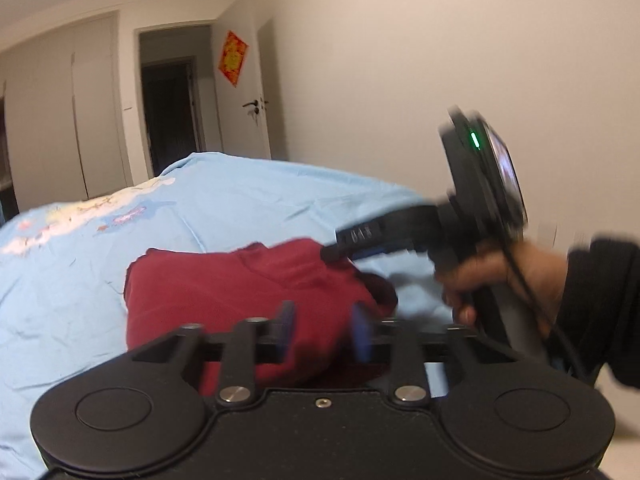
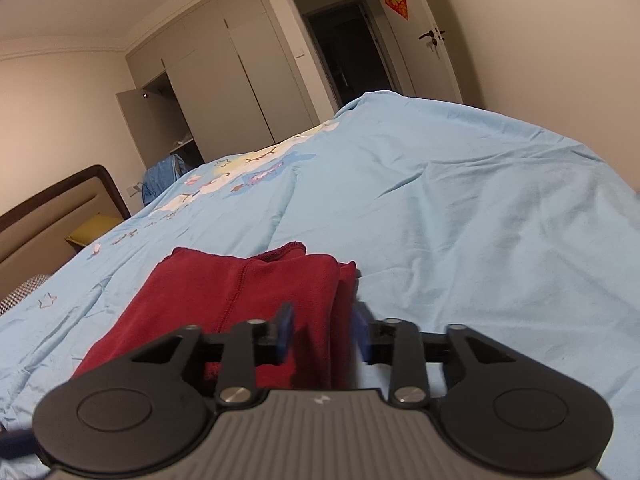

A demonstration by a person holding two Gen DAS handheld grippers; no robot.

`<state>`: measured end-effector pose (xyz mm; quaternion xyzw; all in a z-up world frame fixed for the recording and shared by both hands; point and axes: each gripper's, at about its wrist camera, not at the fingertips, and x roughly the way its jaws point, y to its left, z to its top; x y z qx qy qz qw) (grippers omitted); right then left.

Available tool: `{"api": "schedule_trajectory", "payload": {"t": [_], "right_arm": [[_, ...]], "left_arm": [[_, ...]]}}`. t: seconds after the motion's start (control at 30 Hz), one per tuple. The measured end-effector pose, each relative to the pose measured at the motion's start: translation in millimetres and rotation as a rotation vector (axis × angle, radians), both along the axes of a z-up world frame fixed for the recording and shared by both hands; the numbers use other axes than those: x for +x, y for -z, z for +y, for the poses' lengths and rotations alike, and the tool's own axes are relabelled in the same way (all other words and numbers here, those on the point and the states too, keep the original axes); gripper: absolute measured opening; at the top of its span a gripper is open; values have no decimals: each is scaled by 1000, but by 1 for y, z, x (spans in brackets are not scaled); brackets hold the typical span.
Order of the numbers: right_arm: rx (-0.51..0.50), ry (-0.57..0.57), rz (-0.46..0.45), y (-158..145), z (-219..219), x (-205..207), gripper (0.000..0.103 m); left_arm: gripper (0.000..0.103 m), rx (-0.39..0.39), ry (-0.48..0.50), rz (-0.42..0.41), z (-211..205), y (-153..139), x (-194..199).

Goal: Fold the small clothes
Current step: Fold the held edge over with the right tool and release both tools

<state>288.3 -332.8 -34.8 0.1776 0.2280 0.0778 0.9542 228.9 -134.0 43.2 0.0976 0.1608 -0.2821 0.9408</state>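
Low, close wrist views; shared bed (image 1: 248, 200).

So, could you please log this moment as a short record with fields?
setting: bedroom, blue bedspread
garment: red cloth, folded, lying on the bedspread
left gripper: open, over the cloth's near edge
right gripper: open, at the cloth's right side, nothing gripped
hand: holds the right gripper's handle
background: wardrobe, one door open; dark doorway
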Motion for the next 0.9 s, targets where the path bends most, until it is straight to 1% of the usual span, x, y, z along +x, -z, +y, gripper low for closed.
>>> {"api": "schedule_trajectory", "payload": {"t": [0.03,0.07,0.13,0.23,0.27,0.33,0.4,0.5,0.67,0.77,0.83,0.9], "right_arm": [[-15,-9,0,-1,1,-2,49],[-35,-21,2,-1,2,-4,50],[-89,-40,8,-1,7,-8,59],[-176,-54,28,2,13,-18,65],[-201,-60,30,4,14,-23,66],[-244,-68,31,6,16,-33,70],[-282,-66,27,8,18,-43,73],[-309,-54,21,12,20,-57,76],[-309,-37,29,17,20,-71,82],[-315,21,-8,9,19,-78,85],[-300,74,-52,-2,19,-81,95],[-263,101,-101,-13,21,-82,102]], "left_arm": [[61,-20,-14,-3,4,-4,0],[68,-37,-31,-9,9,-8,0],[72,-62,-66,-13,18,-15,3],[88,-85,-155,-14,30,-20,11],[92,-85,-192,-11,33,-19,14],[94,-80,-269,11,40,-17,22],[95,-77,-344,46,48,-12,32],[96,-93,-452,112,61,0,43],[97,-172,-486,251,85,25,51],[97,-207,-493,291,93,35,53],[99,-222,-499,305,93,39,55],[99,-226,-500,310,90,42,54]]}}
